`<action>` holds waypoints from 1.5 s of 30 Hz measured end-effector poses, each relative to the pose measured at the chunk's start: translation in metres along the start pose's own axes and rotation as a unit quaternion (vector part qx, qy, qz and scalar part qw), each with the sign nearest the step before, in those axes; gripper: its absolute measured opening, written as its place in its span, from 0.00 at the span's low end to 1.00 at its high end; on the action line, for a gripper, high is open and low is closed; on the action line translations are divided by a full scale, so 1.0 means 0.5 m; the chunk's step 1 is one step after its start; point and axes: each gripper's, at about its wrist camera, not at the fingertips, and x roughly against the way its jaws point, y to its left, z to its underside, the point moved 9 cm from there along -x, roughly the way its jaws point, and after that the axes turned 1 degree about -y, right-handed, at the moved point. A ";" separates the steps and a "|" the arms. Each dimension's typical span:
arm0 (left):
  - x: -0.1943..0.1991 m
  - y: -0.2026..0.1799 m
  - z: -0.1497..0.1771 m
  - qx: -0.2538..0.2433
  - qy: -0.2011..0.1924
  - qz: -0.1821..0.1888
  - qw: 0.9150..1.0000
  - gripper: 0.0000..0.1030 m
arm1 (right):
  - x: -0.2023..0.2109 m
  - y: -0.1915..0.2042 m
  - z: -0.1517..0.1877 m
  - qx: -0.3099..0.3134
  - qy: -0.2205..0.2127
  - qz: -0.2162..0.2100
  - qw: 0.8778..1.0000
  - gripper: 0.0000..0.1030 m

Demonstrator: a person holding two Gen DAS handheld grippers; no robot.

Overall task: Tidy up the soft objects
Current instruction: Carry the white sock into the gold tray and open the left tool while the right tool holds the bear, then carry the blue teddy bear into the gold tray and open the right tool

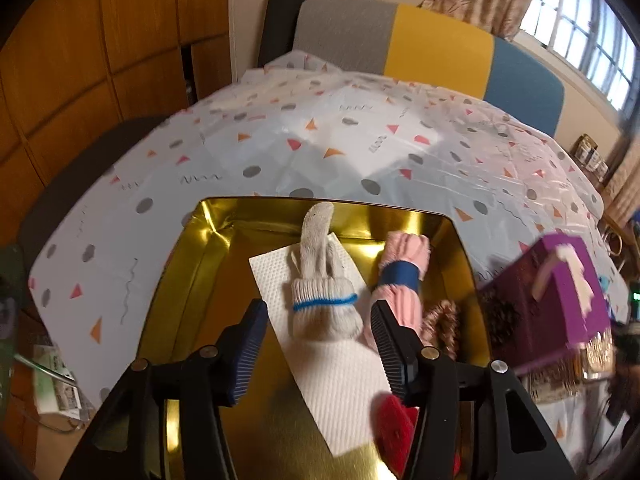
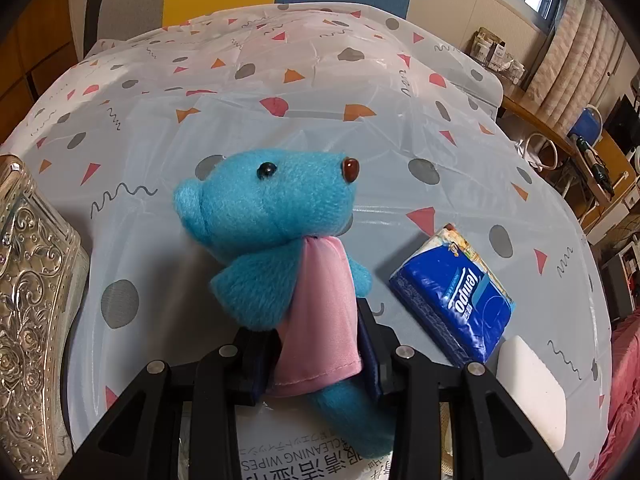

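- The right gripper (image 2: 320,344) is pinching a blue plush toy (image 2: 276,216) at the waist, its pads pressed into the pink cloth (image 2: 324,312) that wraps the toy's body; head up toward 12 o'clock, legs trailing down toward 6 o'clock.
- The toy looks light and squashy, so the waist hold should serve; the satin-like cloth may be slippery, and a grip on the fuzzy body itself would probably slide less.
- The left gripper (image 1: 320,344) is spread and holds nothing, hovering over a gold tray (image 1: 192,264).
- In the tray lie a white knitted glove (image 1: 320,280) on a paper towel (image 1: 340,380), a pink knitted glove (image 1: 400,272) at 2 o'clock of it, a brown curly piece (image 1: 442,320) beside that, and something red and fuzzy (image 1: 394,424) at 5 o'clock, partly hidden by the gripper.
- These knits should be limp and light; the thick cuff looks the surest place to take one.
- A glossy plastic tablecloth (image 2: 280,80) with triangles and dots covers the table, likely slick underneath things.
- On it, at 3 o'clock of the toy, a blue tissue pack (image 2: 452,300); at 9 o'clock, an embossed silver box (image 2: 32,300); a wipes pack (image 2: 304,460) below.
- A purple box (image 1: 552,292) sits just right of the tray; a colour-blocked chair (image 1: 436,44) and window (image 1: 580,32) stand beyond.
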 end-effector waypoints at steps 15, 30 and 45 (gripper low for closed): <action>0.092 -0.068 0.064 -0.052 -0.046 0.001 0.998 0.73 | 0.007 0.007 0.004 0.024 -0.021 0.017 0.999 0.34; 0.094 -0.058 0.094 -0.058 -0.043 -0.001 0.997 0.77 | 0.010 0.014 0.010 0.022 0.008 0.022 0.999 0.29; 0.091 -0.019 0.117 -0.044 -0.042 0.007 0.998 0.79 | 0.201 0.035 -0.032 -0.071 -0.054 -0.055 0.995 0.27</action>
